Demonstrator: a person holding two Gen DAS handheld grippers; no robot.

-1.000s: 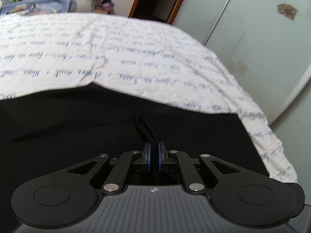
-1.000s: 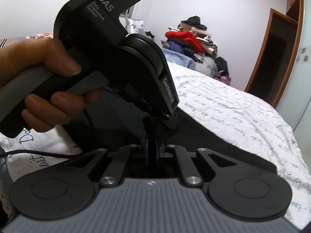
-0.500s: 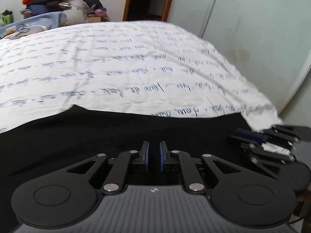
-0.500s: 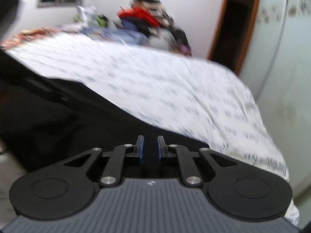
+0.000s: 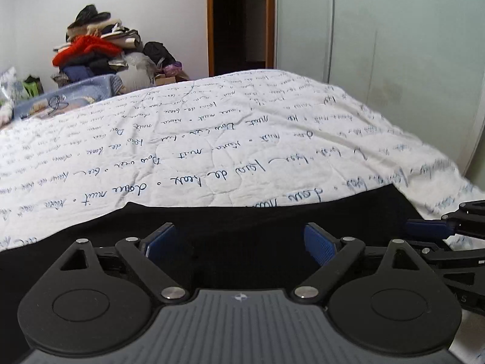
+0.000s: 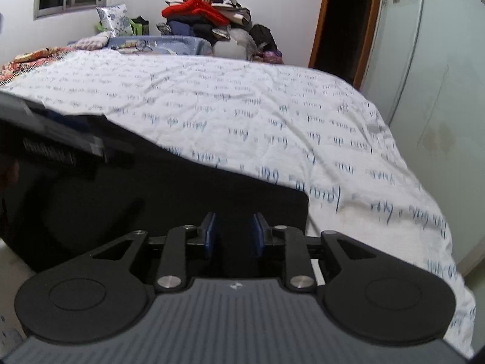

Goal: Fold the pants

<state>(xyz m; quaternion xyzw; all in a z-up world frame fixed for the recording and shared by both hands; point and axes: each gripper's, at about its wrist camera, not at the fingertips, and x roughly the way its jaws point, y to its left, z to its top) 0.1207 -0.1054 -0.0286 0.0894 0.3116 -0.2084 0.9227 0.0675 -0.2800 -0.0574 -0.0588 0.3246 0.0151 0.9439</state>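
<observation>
Closest in, the left gripper (image 5: 241, 242) has its jaws spread wide, blue pads (image 5: 319, 244) facing each other across a broad gap with nothing between them. Directly under and just ahead of those jaws lie the black pants (image 5: 242, 218), flat on the bed, their far edge running across the view a little beyond the fingertips. Off to the right of the left jaws, the right gripper (image 5: 430, 230) pokes in from the side, low over the edge of the fabric.

From its own camera, the right gripper (image 6: 233, 236) shows its jaws parted by a narrower gap, gripping nothing; the pants (image 6: 182, 200) spread below and to the left of them, with a squared corner just right of the fingertips. Beyond the pants in both views stretches the white bedsheet (image 5: 212, 139) printed with blue handwriting. Farther back sits a pile of clothes (image 6: 209, 15) topped with something red, and to the right of it a dark doorway (image 6: 342, 21).
</observation>
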